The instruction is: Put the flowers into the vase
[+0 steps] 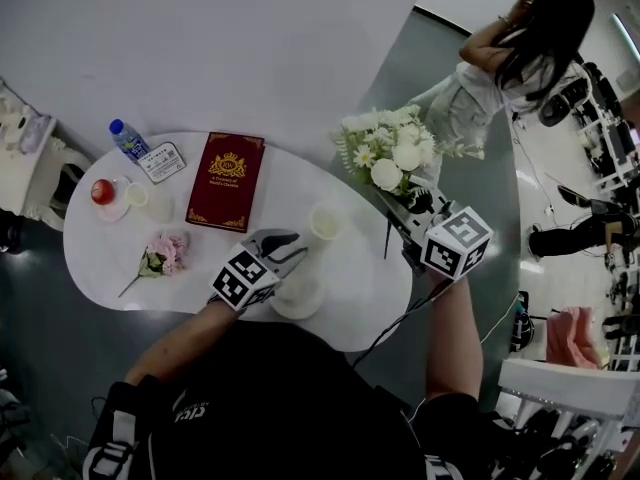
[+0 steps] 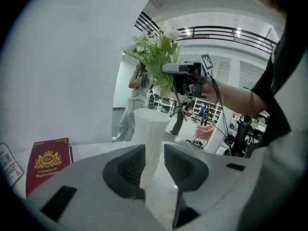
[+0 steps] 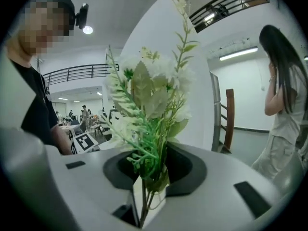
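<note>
1. Left tool (image 2: 154, 170) pinches the vase (image 2: 150, 138) low on its narrow body. The vase stands upright on the bench (image 1: 360, 278), near the front edge.
2. Right tool (image 3: 151, 177) is clamped on the stems of the bouquet (image 3: 149, 109). It's held in the air off the bench's right end, beside the vase mouth and not over it yet.
3. Pink flower (image 1: 165, 253) lies on the bench left of the vase, untouched.
4. Risk: the mouth is small and the stem bundle is bushy. An off-centre descent would likely catch leaves on the rim, with stems sliding down the outside.
5. Risk: tall vase on a small foot. A side push from the stems could tip it if the left grip slackens.
6. Risk: the top-heavy head may swing or slip in the jaws as the bouquet is turned upright.
7. Risk: the right tool's cable (image 1: 400, 330) hangs by the bench edge and could snag on the way across.
</note>
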Available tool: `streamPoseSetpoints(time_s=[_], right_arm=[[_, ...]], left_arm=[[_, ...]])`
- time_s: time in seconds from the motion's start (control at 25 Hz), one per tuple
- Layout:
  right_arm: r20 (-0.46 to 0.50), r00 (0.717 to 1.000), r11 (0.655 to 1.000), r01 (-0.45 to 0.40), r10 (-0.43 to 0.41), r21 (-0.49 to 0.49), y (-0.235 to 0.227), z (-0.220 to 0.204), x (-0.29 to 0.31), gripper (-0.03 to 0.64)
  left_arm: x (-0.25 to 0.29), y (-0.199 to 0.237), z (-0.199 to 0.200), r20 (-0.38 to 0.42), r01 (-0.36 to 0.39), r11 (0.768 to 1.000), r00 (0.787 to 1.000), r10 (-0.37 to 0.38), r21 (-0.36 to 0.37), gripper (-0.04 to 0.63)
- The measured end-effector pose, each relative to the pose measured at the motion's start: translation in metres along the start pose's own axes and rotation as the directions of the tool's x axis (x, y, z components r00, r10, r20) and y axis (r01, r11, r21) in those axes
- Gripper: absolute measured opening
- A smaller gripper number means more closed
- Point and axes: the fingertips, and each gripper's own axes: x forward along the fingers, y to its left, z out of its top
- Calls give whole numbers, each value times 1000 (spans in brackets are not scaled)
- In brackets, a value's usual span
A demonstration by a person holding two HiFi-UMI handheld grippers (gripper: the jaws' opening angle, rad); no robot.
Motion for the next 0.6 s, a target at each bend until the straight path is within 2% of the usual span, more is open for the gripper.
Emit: streamPoseSetpoints(time_s=[0.2,0.32,0.6], right_arm=[[111,994,1000,-9,11,-18,15,45,8,129],[185,983,1000,15,-12,-13,17,66,11,128],[306,950,996,79,-65,-34,29,86,22,127]], left_arm=[[-1,-2,3,11,10,1000,1000,-10,-3,112],[-3,-2,7,18,9,1000,1000,-9,-5,112],[-3,-2,6,28,13,1000,1000,-12,-7,112]])
